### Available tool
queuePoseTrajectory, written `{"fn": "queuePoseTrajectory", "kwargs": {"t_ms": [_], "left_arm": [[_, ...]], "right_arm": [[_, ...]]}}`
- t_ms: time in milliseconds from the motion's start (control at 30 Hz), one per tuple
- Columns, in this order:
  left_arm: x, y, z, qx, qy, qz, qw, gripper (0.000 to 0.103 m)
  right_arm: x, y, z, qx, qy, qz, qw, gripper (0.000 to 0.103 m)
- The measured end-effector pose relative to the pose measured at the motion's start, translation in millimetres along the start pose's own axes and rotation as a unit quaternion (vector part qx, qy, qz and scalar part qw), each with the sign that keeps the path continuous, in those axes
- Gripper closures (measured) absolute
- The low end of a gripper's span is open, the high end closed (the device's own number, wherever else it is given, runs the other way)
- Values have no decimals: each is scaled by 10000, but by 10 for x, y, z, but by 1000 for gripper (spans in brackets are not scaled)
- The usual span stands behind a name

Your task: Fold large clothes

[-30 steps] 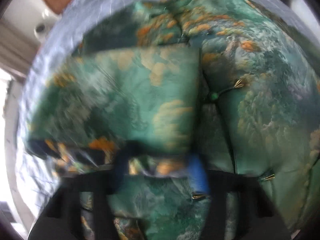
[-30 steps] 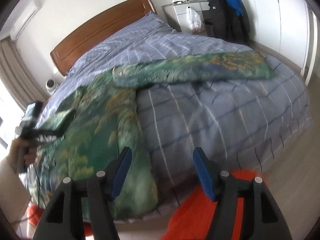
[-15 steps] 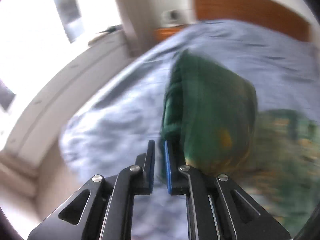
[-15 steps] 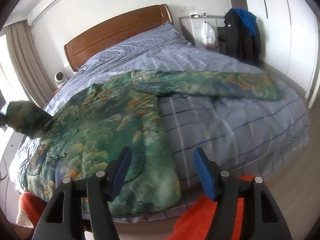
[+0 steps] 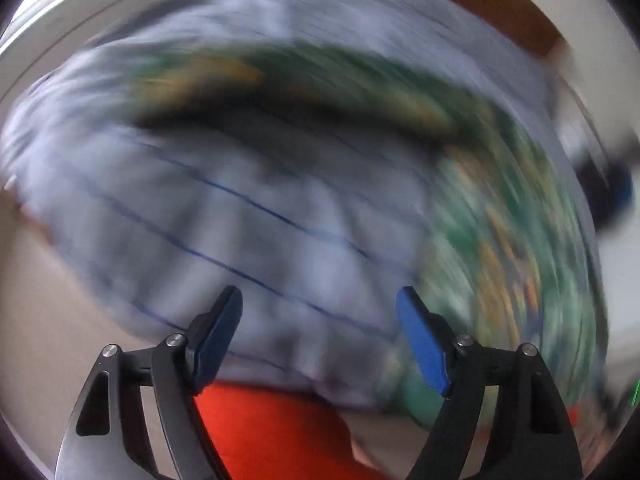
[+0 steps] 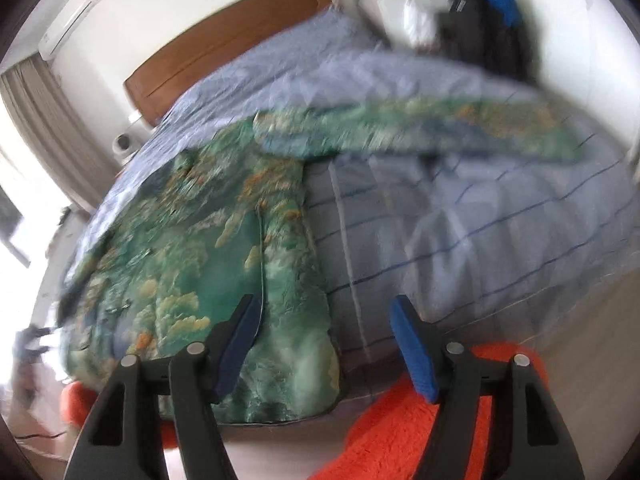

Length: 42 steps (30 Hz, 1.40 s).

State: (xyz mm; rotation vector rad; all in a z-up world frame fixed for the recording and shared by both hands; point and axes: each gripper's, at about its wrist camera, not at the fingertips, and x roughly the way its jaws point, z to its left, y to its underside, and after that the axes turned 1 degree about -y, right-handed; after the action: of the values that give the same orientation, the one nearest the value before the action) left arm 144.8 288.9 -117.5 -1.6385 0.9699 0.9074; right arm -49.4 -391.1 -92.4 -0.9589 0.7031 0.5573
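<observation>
Claws both empty: left claw (image 5: 319, 309) opening, right claw (image 6: 322, 318) opening.
Green robe (image 6: 208, 264) on bed (image 6: 480, 240): soft, slippery, floppy; grab hem corners.

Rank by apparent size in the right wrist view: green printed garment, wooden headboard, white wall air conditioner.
1. green printed garment, largest.
2. wooden headboard.
3. white wall air conditioner, smallest.
The garment lies nearest the camera, so its lead is partly nearness.

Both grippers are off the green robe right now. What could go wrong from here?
1. The robe hangs over the bed's near edge; a tug could slide it onto the orange rug.
2. The left gripper, jaws opening and empty, shows only blur, so a grab may catch the blue bedcover instead.
</observation>
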Motion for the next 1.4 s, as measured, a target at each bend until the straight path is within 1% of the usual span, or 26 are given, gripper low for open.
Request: {"fn": "queuePoseTrajectory", "kwargs": {"t_ms": [33,100,133,167,200,233,267,300,333,367,433,533,567,667,700,733,767,833,867,933,1000,1067,1100,1200,1300,1400], "left_arm": [[57,30,-150,324,-66,20,9995,22],[190,89,-461,1036,-364,-28,9939,22],[247,92,-573,1285,-488,-57,9905,22],[294,79,-643,1409,-488,-21,9888,24],[336,62,-686,1440,-410,56,9887,35],[365,48,-672,1422,-249,182,9894,63],[388,24,-667,1362,51,372,9900,78],[379,16,-693,1342,177,475,9897,86],[319,44,-752,1450,34,392,9886,89],[266,114,-788,1531,8,345,9876,90],[122,208,-836,1502,176,277,9881,92],[-68,254,-767,1377,548,179,9888,92],[-67,289,-737,1348,577,197,9890,92],[113,320,-564,1201,328,352,9916,85],[147,344,-529,1054,322,406,9931,80],[148,348,-469,887,335,421,9946,72],[98,360,-425,744,331,364,9960,64],[-64,381,-378,668,135,96,9976,36],[-183,381,-367,684,4,-137,9976,31],[-361,379,-388,742,-172,-513,9958,17],[-523,375,-395,714,-322,-868,9931,8],[-582,309,-413,595,-335,-1190,9905,5],[-586,281,-407,529,-309,-1267,9901,5],[-418,246,-620,476,-183,-1201,9914,5],[-290,382,-1009,957,-235,-1270,9870,5],[-108,522,-1313,1539,-473,-1264,9788,5]], "right_arm": [[85,-37,-46,2,-172,207,9996,35],[299,-93,-77,-117,-418,697,9966,35],[384,-106,-65,-188,-529,853,9948,35],[482,-116,-37,-298,-670,1039,9919,35],[580,-116,6,-455,-772,1205,9887,35],[649,-109,47,-575,-826,1335,9859,42],[704,-97,94,-686,-922,1473,9824,53],[713,-97,167,-837,-981,1534,9797,79],[691,-104,210,-955,-956,1517,9791,83],[647,-121,257,-1088,-897,1494,9787,85],[526,-186,308,-1208,-799,1413,9793,89],[296,-307,257,-1070,-807,1184,9839,89],[257,-320,211,-953,-828,1127,9856,89],[365,-255,200,-927,-663,1165,9866,88],[435,-187,194,-950,-559,1207,9866,84],[479,-136,182,-934,-463,1227,9870,76],[509,-84,190,-904,-312,1168,9885,72],[427,-56,151,-751,-241,946,9924,60],[353,-65,99,-653,-238,813,9943,56],[152,-84,36,-439,-73,409,9982,42],[-23,-134,21,-374,227,2,9990,36],[-122,-211,46,-359,436,-293,9980,33],[-148,-255,79,-339,493,-393,9974,28],[-149,-333,255,-265,441,-568,9971,26],[-85,-285,504,-475,254,-581,9969,25],[106,-159,750,-818,200,-546,9949,22]]}}
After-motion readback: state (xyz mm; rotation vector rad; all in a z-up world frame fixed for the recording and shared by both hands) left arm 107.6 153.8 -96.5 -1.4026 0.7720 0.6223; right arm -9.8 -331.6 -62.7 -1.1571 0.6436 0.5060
